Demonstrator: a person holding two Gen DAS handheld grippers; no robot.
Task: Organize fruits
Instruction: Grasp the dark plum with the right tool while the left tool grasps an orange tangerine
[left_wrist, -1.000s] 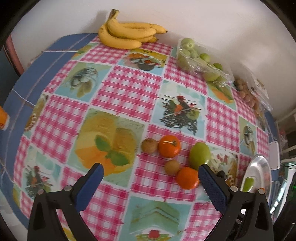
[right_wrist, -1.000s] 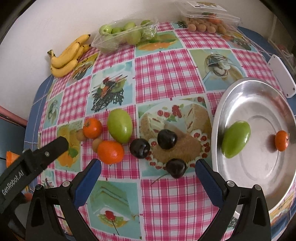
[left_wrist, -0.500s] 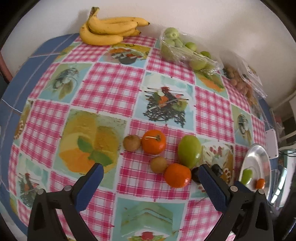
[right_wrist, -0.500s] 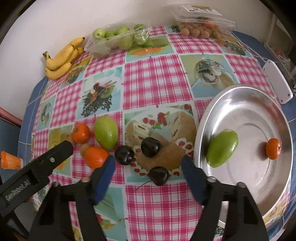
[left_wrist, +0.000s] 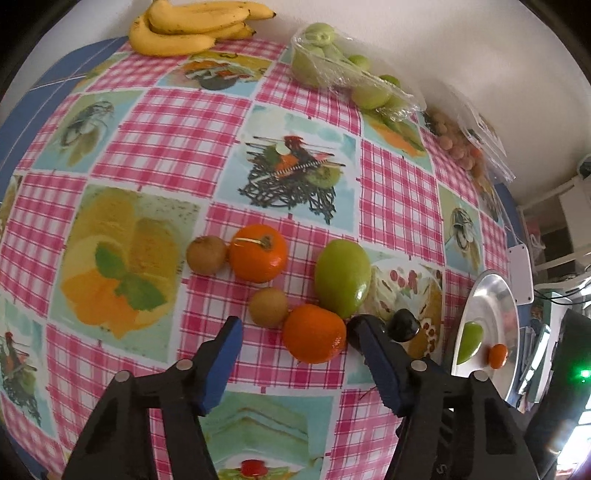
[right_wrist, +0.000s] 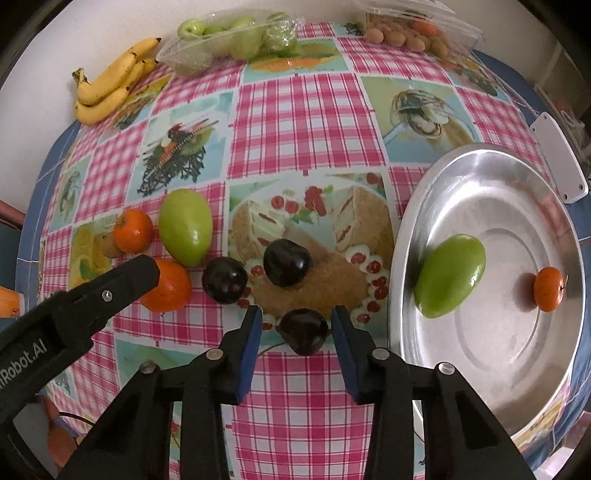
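While both jaws have just been closing, right gripper (right_wrist: 297, 325) brackets the nearest dark plum (right_wrist: 304, 331) beside the steel plate (right_wrist: 417, 221), pad contact unclear. Left gripper (left_wrist: 299, 341) straddles an orange (left_wrist: 314, 333) on the tablecloth (left_wrist: 155, 147), half-open, right pad touching.

Pink-and-white checks, bright fruit.
The tablecloth (right_wrist: 303, 110) shows pink gingham between pale-blue food prints; yellow bananas (right_wrist: 110, 85) lie far left.

Tray (right_wrist: 417, 236) sits right on the table (right_wrist: 303, 110), mango (right_wrist: 448, 280) and tangerine (right_wrist: 549, 289) in it. Three plums (right_wrist: 286, 262) lie left of tray; further left, mango (right_wrist: 185, 227), tangerines (right_wrist: 133, 230), kiwis (left_wrist: 206, 254). Bananas (right_wrist: 110, 85) and packs (right_wrist: 229, 40) behind, along wall.
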